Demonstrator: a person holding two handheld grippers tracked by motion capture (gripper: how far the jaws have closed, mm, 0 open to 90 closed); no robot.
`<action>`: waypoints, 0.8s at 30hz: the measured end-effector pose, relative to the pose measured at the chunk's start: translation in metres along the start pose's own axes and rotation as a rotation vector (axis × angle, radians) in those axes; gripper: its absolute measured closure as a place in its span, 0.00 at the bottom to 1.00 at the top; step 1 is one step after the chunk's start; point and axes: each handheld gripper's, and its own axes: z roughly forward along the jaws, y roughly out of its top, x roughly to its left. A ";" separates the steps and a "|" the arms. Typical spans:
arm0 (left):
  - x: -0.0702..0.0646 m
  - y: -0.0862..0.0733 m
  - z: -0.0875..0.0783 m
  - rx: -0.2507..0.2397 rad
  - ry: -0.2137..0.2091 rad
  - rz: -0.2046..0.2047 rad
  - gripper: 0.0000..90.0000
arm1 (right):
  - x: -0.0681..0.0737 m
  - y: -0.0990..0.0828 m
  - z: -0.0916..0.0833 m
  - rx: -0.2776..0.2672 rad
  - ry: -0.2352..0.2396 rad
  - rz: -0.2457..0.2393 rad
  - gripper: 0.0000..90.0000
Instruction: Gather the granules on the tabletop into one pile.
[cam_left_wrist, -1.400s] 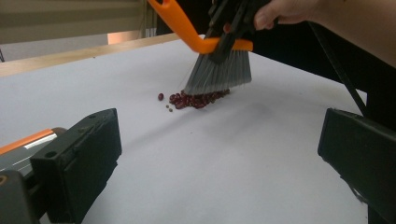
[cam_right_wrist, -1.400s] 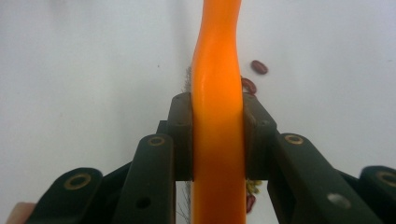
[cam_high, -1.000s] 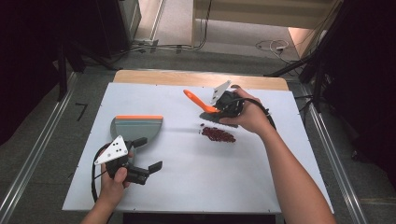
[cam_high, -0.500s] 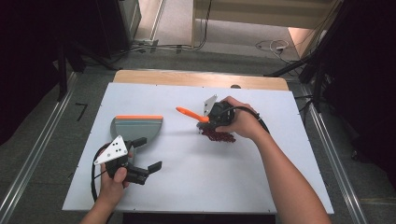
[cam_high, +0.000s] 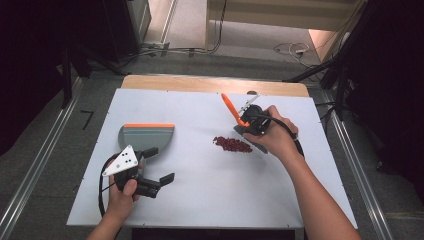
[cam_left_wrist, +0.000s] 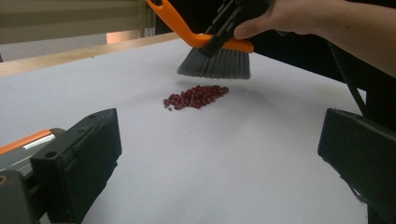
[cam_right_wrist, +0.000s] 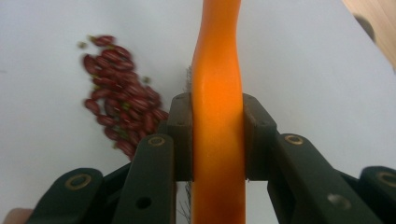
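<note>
A small pile of dark red beans (cam_high: 232, 144) lies on the white table (cam_high: 210, 200), right of centre. Just right of and behind the pile, my right gripper (cam_high: 246, 125) is shut on the orange handle of a hand brush (cam_high: 229, 106). In the right gripper view both jaws press the brush handle (cam_right_wrist: 218, 140), with the beans (cam_right_wrist: 122, 114) to its left. The grey bristles (cam_left_wrist: 217, 64) hang just above the table behind the beans (cam_left_wrist: 196, 95). My left gripper (cam_high: 160, 165) rests open near the front left, with nothing between its jaws, beside a grey dustpan (cam_high: 146, 136) with an orange edge.
Along the table's far side runs a wooden edge (cam_high: 200, 83). Metal rails (cam_high: 40, 165) flank the table on both sides, and cables (cam_high: 290, 49) lie on the floor beyond. The dustpan's corner (cam_left_wrist: 23, 145) lies at the lower left in the left gripper view.
The right hand carried the brush left over the beans, then back to the right of the pile, and the handle now tilts more away. The left gripper has not moved.
</note>
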 end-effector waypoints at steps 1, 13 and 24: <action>0.000 0.000 0.000 0.001 0.001 0.001 0.00 | -0.002 -0.003 0.001 0.013 -0.028 0.030 0.76; -0.001 0.001 0.001 -0.002 -0.001 0.002 0.00 | 0.017 -0.005 0.018 0.106 -0.152 0.214 0.77; -0.001 0.001 0.001 -0.002 -0.003 0.007 0.00 | 0.029 0.010 0.022 0.087 -0.119 0.234 0.76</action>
